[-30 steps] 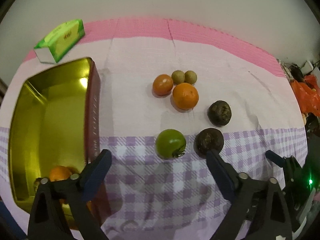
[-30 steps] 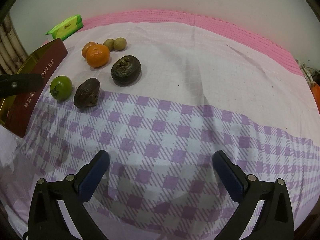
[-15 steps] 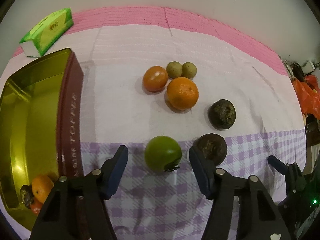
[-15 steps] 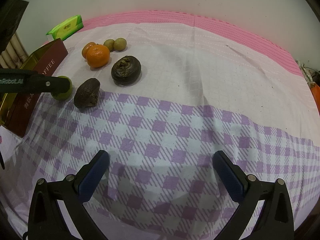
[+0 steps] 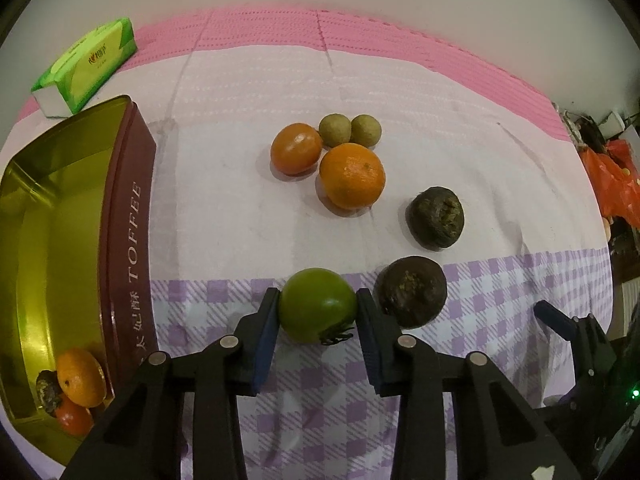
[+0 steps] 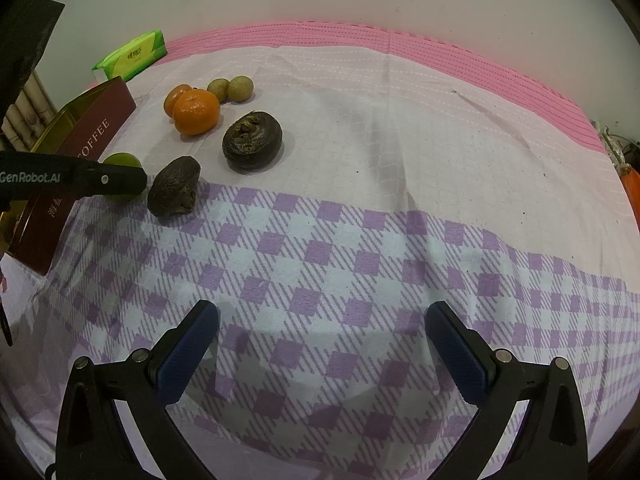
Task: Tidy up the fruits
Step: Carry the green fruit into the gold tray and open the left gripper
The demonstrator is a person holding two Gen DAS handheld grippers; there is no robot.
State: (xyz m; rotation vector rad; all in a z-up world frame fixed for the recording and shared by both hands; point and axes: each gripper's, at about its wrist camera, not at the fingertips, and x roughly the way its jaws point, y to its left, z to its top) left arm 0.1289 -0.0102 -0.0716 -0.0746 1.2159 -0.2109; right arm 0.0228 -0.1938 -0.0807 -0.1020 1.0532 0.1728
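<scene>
My left gripper (image 5: 317, 307) pinched on green tomato (image 5: 316, 304) at cloth's checked edge — lift straight, clear dark fruit (image 5: 413, 297) alongside, carry to toffee tin (image 5: 126, 240). Right gripper (image 6: 320, 344) wide apart — empty.

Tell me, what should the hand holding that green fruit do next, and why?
Probably lift it and carry it left to the tin. The left gripper has both pads against the green tomato, which seems to sit on the cloth, and other fruit already lies in the tin.

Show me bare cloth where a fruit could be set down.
Free: the checked cloth ahead of the right gripper, and the pale strip between the toffee tin and the orange. Crowded: around the green tomato in the left gripper.
</scene>
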